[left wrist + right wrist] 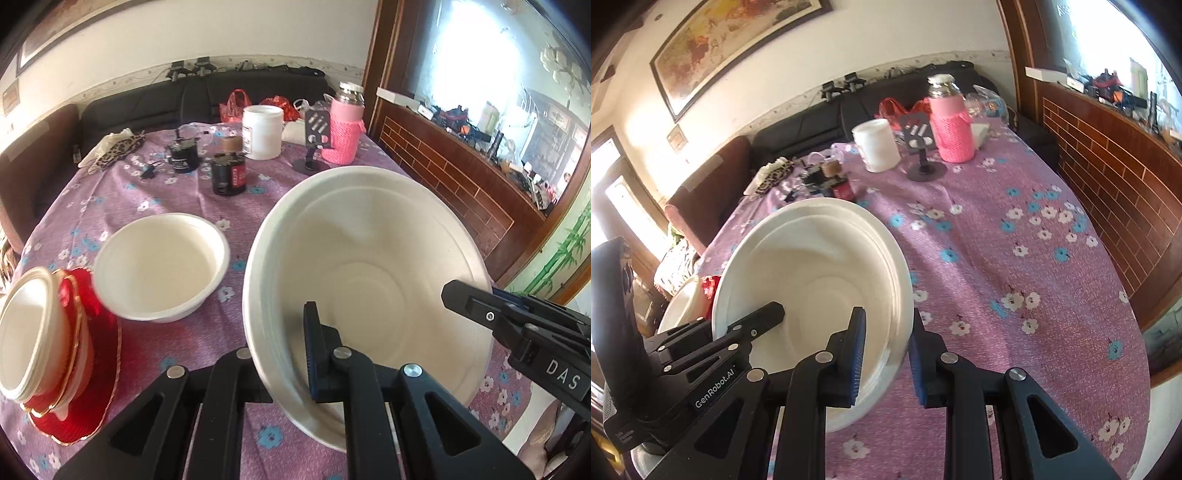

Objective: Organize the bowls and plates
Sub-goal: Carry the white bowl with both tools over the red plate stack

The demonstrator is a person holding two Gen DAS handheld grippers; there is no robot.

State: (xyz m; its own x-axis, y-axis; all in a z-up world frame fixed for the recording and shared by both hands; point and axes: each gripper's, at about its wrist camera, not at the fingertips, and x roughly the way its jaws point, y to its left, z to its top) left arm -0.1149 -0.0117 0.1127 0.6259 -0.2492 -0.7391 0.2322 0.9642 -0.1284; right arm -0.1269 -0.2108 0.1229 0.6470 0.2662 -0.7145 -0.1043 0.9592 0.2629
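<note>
Both your left tongs and right tongs pinch the tilted bowl; uneven pulling could crack its rim.

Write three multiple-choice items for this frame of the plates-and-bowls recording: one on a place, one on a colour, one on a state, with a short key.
1. Where does the smaller white bowl sit in the left wrist view?
A. On the sofa
B. On the tablecloth, between the red plate stack and the large bowl
C. On the window ledge

2. What colour is the knitted sleeve on the flask?
A. Green
B. Blue
C. Pink

3. How is the large white bowl held?
A. Both grippers grip its rim
B. It lies untouched
C. One gripper only

Key: 1 B, it stands on the cloth beside the red plates. 2 C, the sleeve is pink. 3 A, the left gripper and the right gripper each straddle its rim.
</note>
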